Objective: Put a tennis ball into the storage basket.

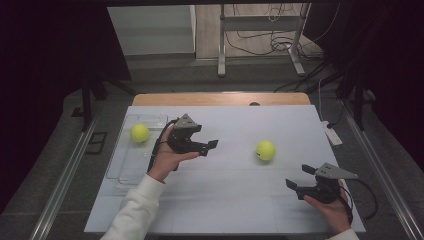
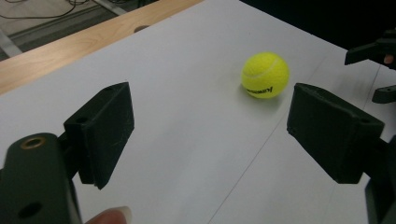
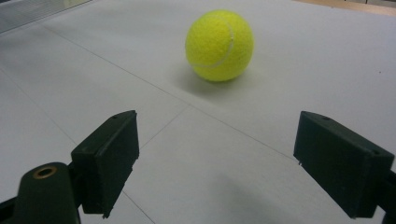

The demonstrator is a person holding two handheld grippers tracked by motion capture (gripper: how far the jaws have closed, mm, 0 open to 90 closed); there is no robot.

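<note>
High view: the left gripper (image 1: 207,145) hangs over the middle of the white table sheet (image 1: 230,200), jaws apart and empty, aimed toward the fuzzy yellow-green tennis ball (image 1: 265,150) that lies free right of centre. The right gripper (image 1: 299,179) rests low near the front right corner, jaws also parted with nothing between them. A second yellow-green tennis ball (image 1: 140,132) sits in the clear plastic tray (image 1: 125,170) at the table's left. The likely trouble is a sideways nudge: a round ball on a smooth sheet would roll off toward the right edge if one jaw touches first. With both grippers facing the same ball, they could also bump each other.

Left gripper view: the loose ball (image 2: 265,74) lies ahead and to the right, well apart from the spread black jaws; an approach on this line would probably clip it with the right-hand jaw alone. The other gripper's black tips (image 2: 373,51) show beyond it.

Right gripper view: the ball (image 3: 219,45) lies ahead, roughly centred, not yet between the open jaws.

The sheet is matte white with faint seams over a wooden tabletop (image 1: 220,98); beyond lie grey floor, a metal stand (image 1: 260,40), loose cables and dark curtains.
</note>
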